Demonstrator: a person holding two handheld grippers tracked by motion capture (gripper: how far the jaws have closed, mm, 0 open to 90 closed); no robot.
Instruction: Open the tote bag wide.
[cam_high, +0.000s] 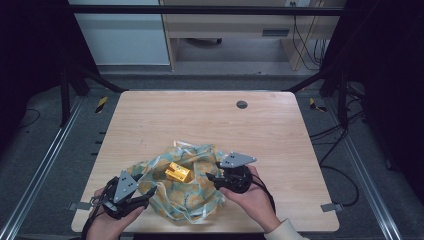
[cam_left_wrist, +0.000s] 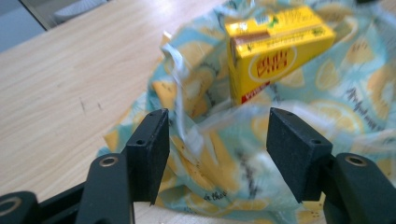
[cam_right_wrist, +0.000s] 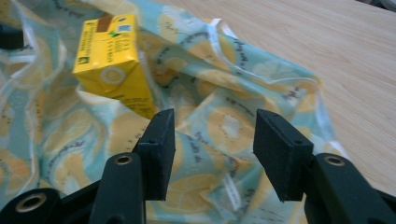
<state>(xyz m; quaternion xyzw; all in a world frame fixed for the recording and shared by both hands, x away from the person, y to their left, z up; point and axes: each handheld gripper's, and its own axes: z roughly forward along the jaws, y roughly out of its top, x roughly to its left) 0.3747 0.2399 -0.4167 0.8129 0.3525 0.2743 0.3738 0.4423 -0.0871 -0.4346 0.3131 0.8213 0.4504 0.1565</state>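
A crumpled bag of pale blue fabric with a lemon print (cam_high: 185, 187) lies on the wooden table (cam_high: 200, 120) near its front edge. A small yellow carton (cam_high: 178, 172) rests on top of it, tilted. My left gripper (cam_high: 146, 196) is at the bag's left edge, jaws open around a raised fold of the fabric (cam_left_wrist: 219, 149), with the carton (cam_left_wrist: 275, 51) just beyond. My right gripper (cam_high: 212, 177) is at the bag's right edge, open over the fabric (cam_right_wrist: 219, 126), and the carton (cam_right_wrist: 114, 65) lies ahead to its left.
A dark round cable hole (cam_high: 241, 104) sits in the far part of the table. Bare wood stretches behind the bag and to both sides. Metal frame rails (cam_high: 45, 165) run along the floor beside the table, and cables (cam_high: 345, 135) lie at the right.
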